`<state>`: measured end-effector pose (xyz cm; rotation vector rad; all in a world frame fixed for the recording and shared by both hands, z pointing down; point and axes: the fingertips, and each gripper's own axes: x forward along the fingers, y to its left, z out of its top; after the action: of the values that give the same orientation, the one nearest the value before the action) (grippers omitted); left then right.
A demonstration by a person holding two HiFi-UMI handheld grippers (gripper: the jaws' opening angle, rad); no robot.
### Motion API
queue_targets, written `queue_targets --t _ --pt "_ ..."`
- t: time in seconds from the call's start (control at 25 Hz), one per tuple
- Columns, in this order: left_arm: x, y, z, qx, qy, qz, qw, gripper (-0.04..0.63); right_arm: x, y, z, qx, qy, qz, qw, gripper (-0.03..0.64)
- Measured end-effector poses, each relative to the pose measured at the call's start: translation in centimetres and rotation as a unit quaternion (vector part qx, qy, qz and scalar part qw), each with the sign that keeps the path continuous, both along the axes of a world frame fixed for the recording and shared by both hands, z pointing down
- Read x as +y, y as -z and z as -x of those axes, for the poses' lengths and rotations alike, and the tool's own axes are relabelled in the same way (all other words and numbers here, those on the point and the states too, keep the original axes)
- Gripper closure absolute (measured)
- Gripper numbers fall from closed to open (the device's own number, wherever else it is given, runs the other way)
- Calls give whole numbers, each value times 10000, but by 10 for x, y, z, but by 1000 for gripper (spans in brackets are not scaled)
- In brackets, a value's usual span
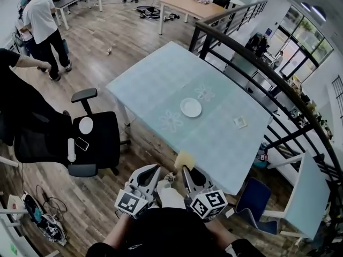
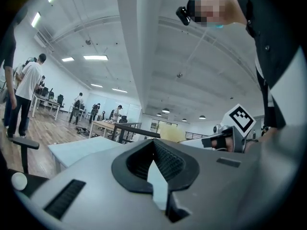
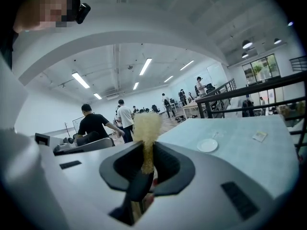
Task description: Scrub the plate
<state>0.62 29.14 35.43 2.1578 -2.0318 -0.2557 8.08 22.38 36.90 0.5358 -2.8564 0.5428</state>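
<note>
My right fingers are clamped on a yellow sponge, which sticks up past their tips. My left fingers are drawn in narrow, with a thin pale gap between the ribbed pads and nothing in it. In the head view both grippers sit low and close to my body, side by side, at the near corner of the worktop and short of its top.

The plate is white and round. It lies flat near the middle of the worktop, well apart from both grippers. The worktop is pale blue-green with faint flower prints. A small white square lies on it towards the far right edge.

A dark railing runs along the worktop's far side. A black chair stands on the wooden floor to the left. Further off are more tables and several people; one, in a white shirt, stands at the upper left.
</note>
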Motion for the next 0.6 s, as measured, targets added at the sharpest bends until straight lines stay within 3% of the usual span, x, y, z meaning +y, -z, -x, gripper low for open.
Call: queue_targets --t 0.28,0.48,0.6 --pt "-54 0 36 -252 -128 201 9994 583 -58 0 49 -98 158 76 9998 558" --pt "-105 3 53 83 -265 291 9992 583 -104 7 65 -286 79 30 9996 557" --pt "-134 3 54 -172 -327 346 9987 583 -128 6 67 -324 -9 59 9995 557"
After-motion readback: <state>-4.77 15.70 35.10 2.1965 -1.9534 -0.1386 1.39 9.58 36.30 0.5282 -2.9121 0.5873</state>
